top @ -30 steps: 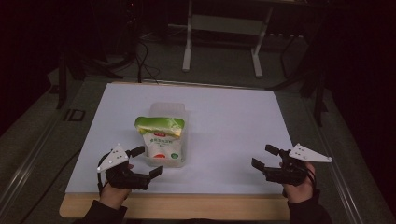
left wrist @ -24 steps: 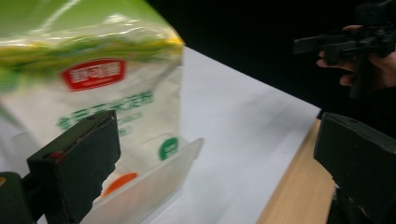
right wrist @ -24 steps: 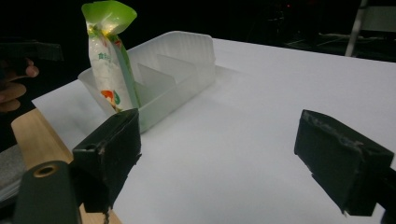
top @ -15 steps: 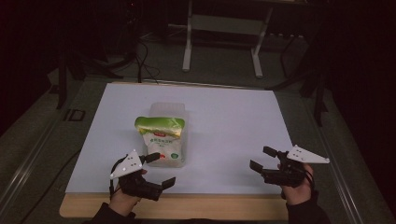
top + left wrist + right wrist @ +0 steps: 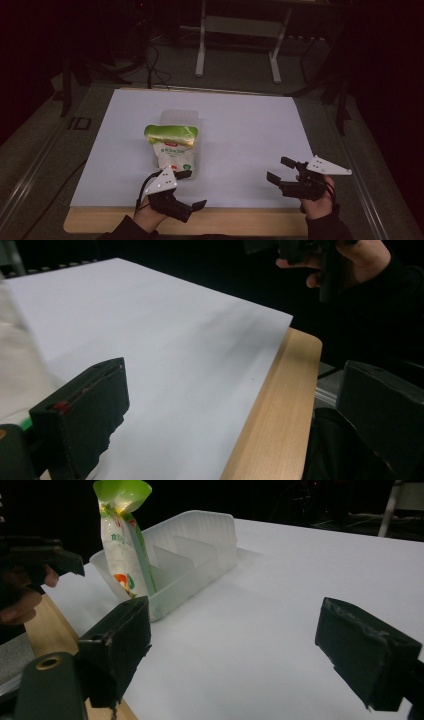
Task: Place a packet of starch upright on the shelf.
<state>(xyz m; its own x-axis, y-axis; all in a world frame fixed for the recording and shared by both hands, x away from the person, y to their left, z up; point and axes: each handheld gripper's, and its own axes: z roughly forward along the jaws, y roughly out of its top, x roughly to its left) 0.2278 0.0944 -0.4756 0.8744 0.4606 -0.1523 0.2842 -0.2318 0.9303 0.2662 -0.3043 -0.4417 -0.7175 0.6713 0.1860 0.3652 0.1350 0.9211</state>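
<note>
Both jaws are held apart on the left gripper (image 5: 191, 189) and right gripper (image 5: 280, 170), with the green-topped white pouch (image 5: 172, 147) standing in the translucent plastic tray (image 5: 200, 555) just ahead of the left gripper.

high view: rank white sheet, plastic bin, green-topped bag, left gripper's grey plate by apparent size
1. white sheet, by far the largest.
2. plastic bin, though the bag hides much of it.
3. green-topped bag, close to the bin's visible extent, so this pair is unsure.
4. grey plate on the left gripper, smallest.

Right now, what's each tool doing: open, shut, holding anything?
Left tool: open, holding nothing, at the table's near edge beside the bag.
Right tool: open, holding nothing, over the white sheet.
</note>
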